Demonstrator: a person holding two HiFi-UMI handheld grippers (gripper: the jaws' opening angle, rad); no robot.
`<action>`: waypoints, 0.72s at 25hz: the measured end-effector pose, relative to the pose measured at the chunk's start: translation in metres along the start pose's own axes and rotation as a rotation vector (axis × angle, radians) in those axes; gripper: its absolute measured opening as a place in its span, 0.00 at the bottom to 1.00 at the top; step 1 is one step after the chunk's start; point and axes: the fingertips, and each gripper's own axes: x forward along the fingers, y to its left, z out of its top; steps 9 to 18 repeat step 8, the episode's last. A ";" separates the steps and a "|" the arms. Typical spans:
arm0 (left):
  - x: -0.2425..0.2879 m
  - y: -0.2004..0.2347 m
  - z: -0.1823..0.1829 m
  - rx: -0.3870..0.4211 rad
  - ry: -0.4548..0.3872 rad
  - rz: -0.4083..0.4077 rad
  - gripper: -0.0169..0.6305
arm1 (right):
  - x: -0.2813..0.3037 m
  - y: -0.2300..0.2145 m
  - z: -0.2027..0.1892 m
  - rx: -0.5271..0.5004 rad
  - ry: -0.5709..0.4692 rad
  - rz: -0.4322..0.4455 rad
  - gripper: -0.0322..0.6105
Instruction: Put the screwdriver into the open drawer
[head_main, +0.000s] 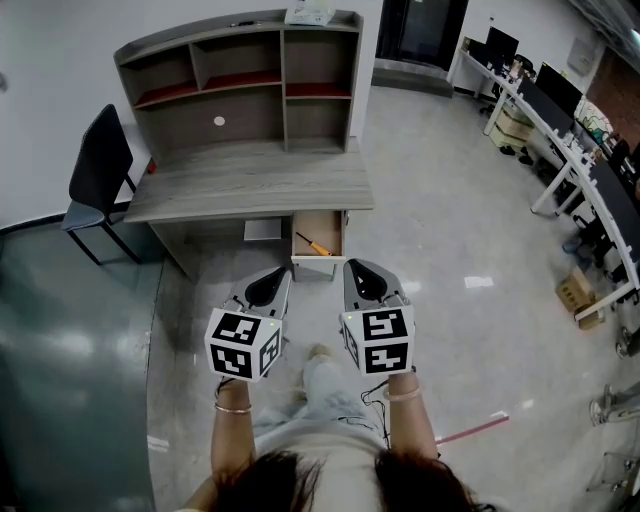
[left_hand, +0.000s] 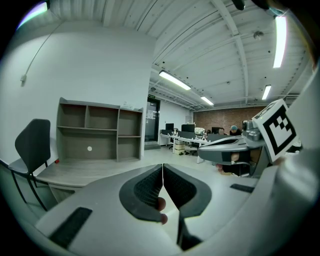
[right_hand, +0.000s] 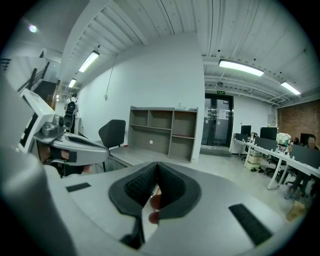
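You held both claws closed and empty: the left gripper (left_hand: 163, 172) had its jaws pressed together with nothing between them, and so did the right gripper (right_hand: 157, 170), both raised on the near side of the desk (head_main: 250, 180). The screwdriver (head_main: 318, 246) lay inside the open drawer (head_main: 316, 263), toward its near end, apart from either gripper. The placing looked done to me, so the sound course was to hold the jaws clear of the drawer and leave the tool undisturbed

Light: bright, even, white; source, ceiling strip lights (left_hand: 174, 80).
Glare: pale patches on polished floor (head_main: 478, 283).
Shadows: faint, soft-edged beneath desk (head_main: 250, 182).
Distortion: heavy fisheye bending and dark corners in both gripper views.
Focus: left gripper (left_hand: 163, 169) and right gripper (right_hand: 157, 166) shells slightly soft close up.
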 end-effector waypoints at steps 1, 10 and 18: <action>0.001 0.000 0.000 0.000 -0.001 -0.003 0.05 | 0.001 0.000 0.000 0.007 0.000 0.003 0.09; 0.009 0.006 0.002 -0.003 -0.003 -0.010 0.05 | 0.010 0.000 0.001 0.005 -0.002 0.016 0.09; 0.009 0.006 0.002 -0.003 -0.003 -0.010 0.05 | 0.010 0.000 0.001 0.005 -0.002 0.016 0.09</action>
